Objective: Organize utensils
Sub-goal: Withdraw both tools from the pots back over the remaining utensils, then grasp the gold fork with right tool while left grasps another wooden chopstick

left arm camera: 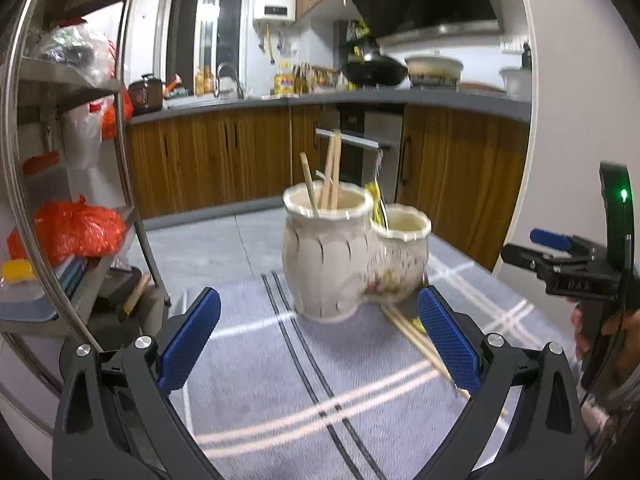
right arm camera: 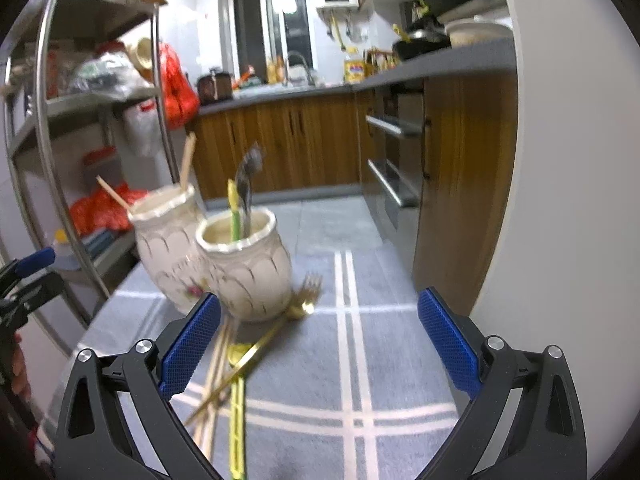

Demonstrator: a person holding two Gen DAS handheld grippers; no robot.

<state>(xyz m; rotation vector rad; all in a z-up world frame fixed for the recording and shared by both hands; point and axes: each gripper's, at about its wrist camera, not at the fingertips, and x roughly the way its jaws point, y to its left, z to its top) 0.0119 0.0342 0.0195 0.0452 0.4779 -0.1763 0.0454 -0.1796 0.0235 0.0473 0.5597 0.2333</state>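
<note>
Left wrist view, from left to right: a metal shelf rack (left arm camera: 80,160) holds orange bags, then the left tongs (left arm camera: 318,338) hang over the desk (left arm camera: 256,380) with their blue pads spread wide and nothing between them. Past the pads stands a cream ceramic double holder (left arm camera: 344,260) on the grey cloth with white stripes. Its taller pot carries wooden chopsticks (left arm camera: 330,174) standing upright; the shorter pot to its right has a yellow-handled utensil (left arm camera: 376,200) in it. Loose chopsticks (left arm camera: 416,340) lie on the cloth just in front of the holder, running under the right pad. At the far right edge the right tongs (left arm camera: 560,256) show from the side.

Right wrist view, same order: the left tongs' blue tip (right arm camera: 34,260) peeks in at the left edge, then the holder (right arm camera: 216,256) stands near the left pad. The right tongs (right arm camera: 318,338) are also wide apart and empty. On the cloth, a gold fork (right arm camera: 280,328) lies with its tines beside the holder's base, crossing loose chopsticks (right arm camera: 218,364) and a yellow-green utensil (right arm camera: 236,420). Wooden cabinets (right arm camera: 460,200) fill the right.
</note>
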